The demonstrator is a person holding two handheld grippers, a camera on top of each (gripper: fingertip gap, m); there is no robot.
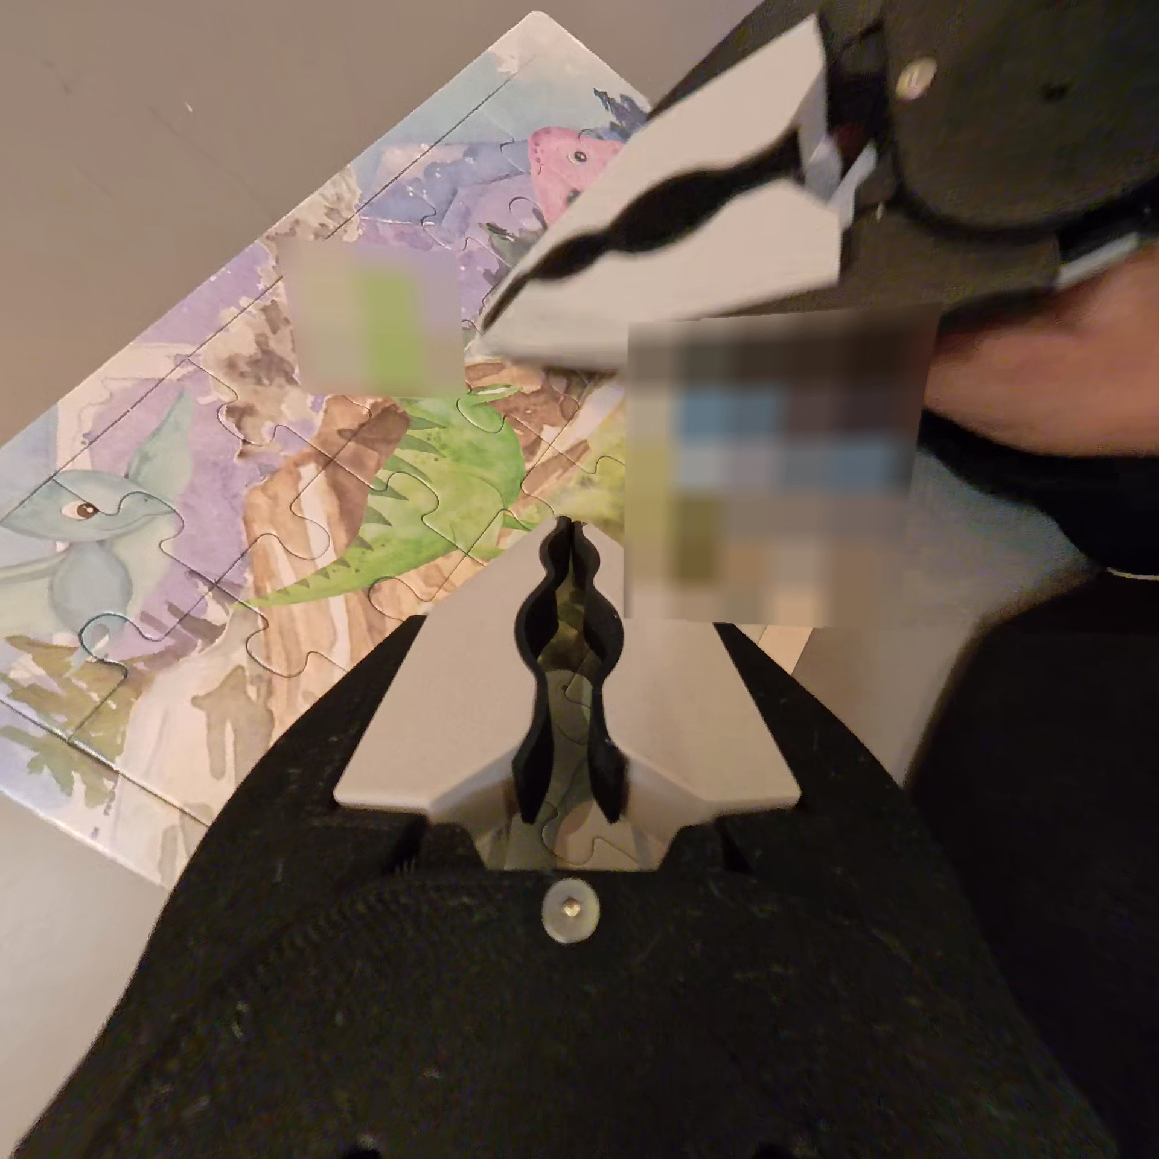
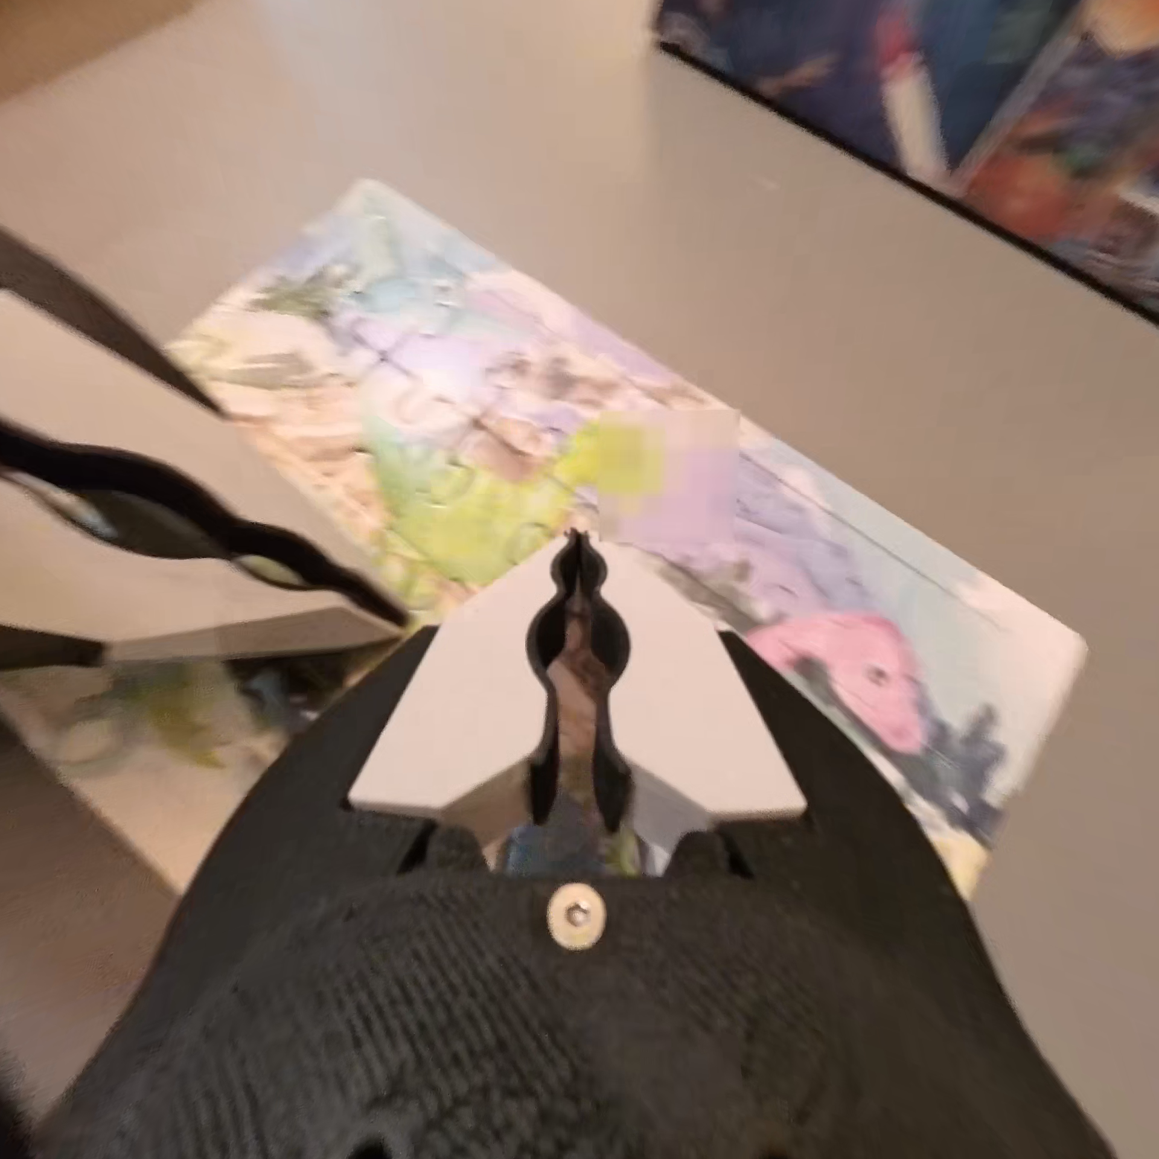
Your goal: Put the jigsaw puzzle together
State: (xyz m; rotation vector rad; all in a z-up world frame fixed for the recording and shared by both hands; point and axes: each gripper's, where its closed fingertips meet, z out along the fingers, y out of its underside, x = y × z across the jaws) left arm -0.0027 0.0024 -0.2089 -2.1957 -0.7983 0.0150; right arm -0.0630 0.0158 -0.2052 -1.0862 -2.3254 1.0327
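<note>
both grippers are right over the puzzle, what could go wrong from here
1. Both the left gripper and the right gripper hover shut, close above the assembled jigsaw puzzle; a downward slip could pop joined pieces apart.
2. The two grippers sit near each other over the green dinosaur and might collide.
3. The right wrist view is motion-blurred, so fast movement could shove the puzzle across the table.

A: Where does the left wrist view look from?

B: Close above the jigsaw puzzle [image 1: 263, 476], steeply down along the left tool [image 1: 572, 525]; the right tool [image 1: 495, 326] enters at upper right.

A: And the right wrist view?

B: Higher and shallower across the bench [image 2: 564, 157], behind the right tool [image 2: 577, 536]. Both share the puzzle [image 2: 476, 451].
</note>
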